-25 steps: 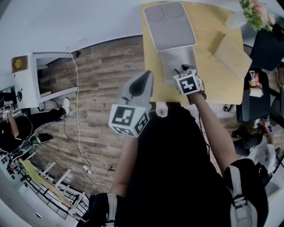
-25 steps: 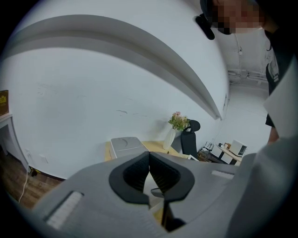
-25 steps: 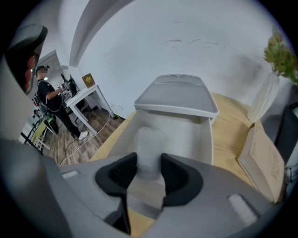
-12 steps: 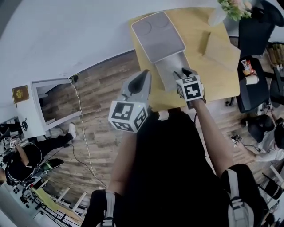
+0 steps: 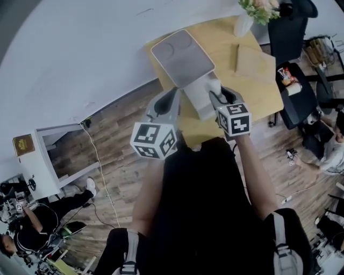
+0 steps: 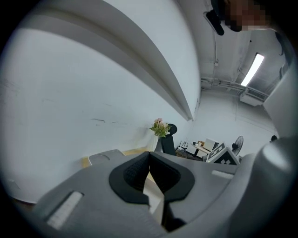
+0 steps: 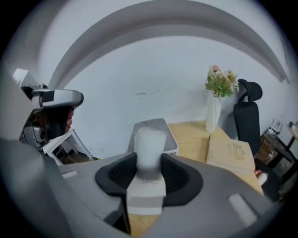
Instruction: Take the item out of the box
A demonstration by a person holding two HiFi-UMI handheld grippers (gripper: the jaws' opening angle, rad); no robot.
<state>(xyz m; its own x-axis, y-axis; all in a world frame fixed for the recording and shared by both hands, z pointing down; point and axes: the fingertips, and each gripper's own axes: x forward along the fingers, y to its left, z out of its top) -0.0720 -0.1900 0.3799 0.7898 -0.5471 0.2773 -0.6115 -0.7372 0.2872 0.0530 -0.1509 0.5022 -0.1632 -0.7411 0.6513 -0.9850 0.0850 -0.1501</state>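
Observation:
A grey box (image 5: 200,102) stands open on the wooden table (image 5: 258,80), its lid (image 5: 181,56) folded back toward the wall. My right gripper (image 5: 217,92) is shut on a white, soft-looking cylindrical item (image 5: 214,86) and holds it just above the box. In the right gripper view the item (image 7: 149,148) stands upright between the black pads (image 7: 125,176), with the box (image 7: 146,201) below and the lid (image 7: 171,135) behind. My left gripper (image 5: 171,99) hovers over the table's left edge, shut and holding nothing. Its pads (image 6: 137,174) meet in the left gripper view.
A white vase of flowers (image 5: 251,13) and a tan book (image 5: 251,60) sit at the table's far side. A black chair (image 5: 290,37) stands beyond the table. The vase (image 7: 214,114) and book (image 7: 231,154) lie right of the box. A white cabinet (image 5: 51,156) stands on the floor.
The right gripper has risen from the box with the white item now showing between its jaws. The head view has swung, sliding the table up and right. The left gripper stayed shut.

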